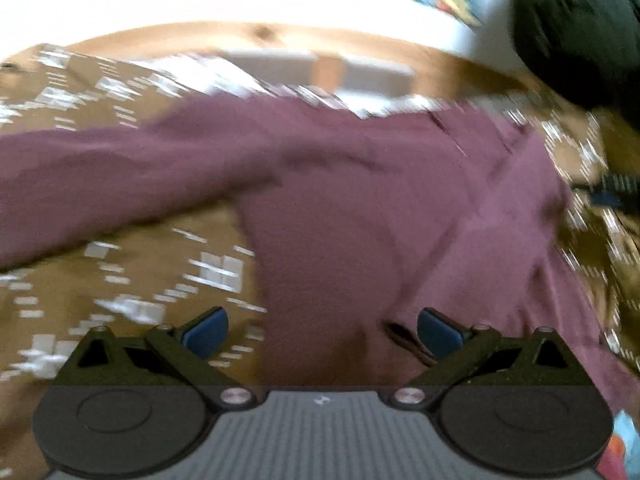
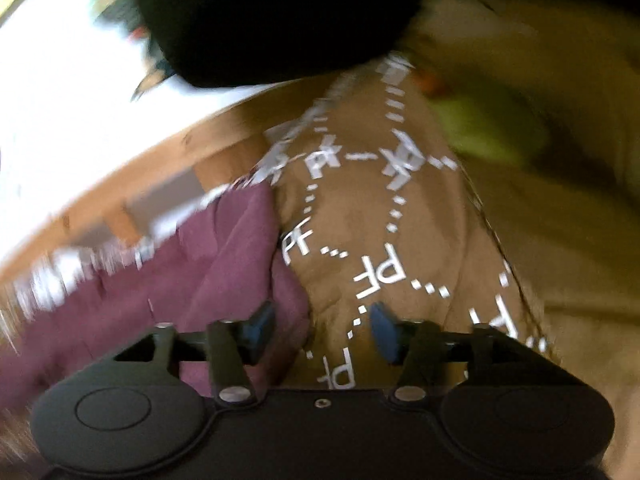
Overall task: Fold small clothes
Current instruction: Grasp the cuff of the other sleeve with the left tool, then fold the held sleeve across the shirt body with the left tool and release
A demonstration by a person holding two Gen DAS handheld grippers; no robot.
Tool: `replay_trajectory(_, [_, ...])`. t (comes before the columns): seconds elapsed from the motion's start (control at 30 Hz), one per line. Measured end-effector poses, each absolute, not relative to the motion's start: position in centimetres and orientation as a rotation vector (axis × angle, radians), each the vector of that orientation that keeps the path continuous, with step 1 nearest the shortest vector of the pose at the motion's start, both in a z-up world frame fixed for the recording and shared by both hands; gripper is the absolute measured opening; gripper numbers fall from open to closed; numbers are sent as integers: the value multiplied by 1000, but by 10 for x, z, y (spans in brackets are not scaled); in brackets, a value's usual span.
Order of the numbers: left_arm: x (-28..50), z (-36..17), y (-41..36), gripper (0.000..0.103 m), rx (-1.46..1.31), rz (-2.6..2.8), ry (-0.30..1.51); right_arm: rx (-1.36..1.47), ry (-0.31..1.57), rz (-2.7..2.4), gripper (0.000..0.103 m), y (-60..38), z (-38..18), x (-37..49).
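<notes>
Maroon garment [image 1: 360, 184] spread on brown patterned cover [image 1: 132, 280], wooden frame [image 1: 260, 36] behind, both grippers' jaws wide, empty

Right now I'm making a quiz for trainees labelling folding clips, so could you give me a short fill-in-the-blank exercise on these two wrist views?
1. The garment being folded is ____ in colour.
2. It lies on a brown blanket printed with the white letters ____.
3. The left gripper has its fingers ____, gripping nothing.
4. The pads on the right gripper are ____ in colour.

Missing words: maroon; PF; open; blue
</notes>
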State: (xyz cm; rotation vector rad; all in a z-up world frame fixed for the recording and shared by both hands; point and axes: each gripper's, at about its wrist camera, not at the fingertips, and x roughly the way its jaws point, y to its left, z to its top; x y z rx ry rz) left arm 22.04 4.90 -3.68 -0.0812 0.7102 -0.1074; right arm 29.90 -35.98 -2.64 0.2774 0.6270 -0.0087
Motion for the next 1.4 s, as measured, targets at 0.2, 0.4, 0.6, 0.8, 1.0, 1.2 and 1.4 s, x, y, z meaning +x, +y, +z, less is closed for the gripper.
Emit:
replay_trajectory(0.2, [187,-3,117,102,-160,210,558,9,532,40,86,-323,-38,306])
replay_trajectory(0.4, [148,20,185,102,-236,618,326,31,499,48,36,-327,-30,359])
replay_trajectory(0.6, [158,25,233,102,-246,787,379,78,537,-28,4,-338,-32,385])
replay_trajectory(0.8, [163,8,283,102,-480,794,510,49,508,-16,41,-333,-27,342])
replay_trajectory(1.0, [155,6,287,71,-513,870,492,14,519,146,88,-305,-22,250])
replay_trajectory(1.2, [166,20,267,12,-415,863,468,74,513,152,102,-277,-31,178])
replay_trajectory(1.4, [158,65,248,9,-358,812,316,97,531,171,102,-269,-42,166])
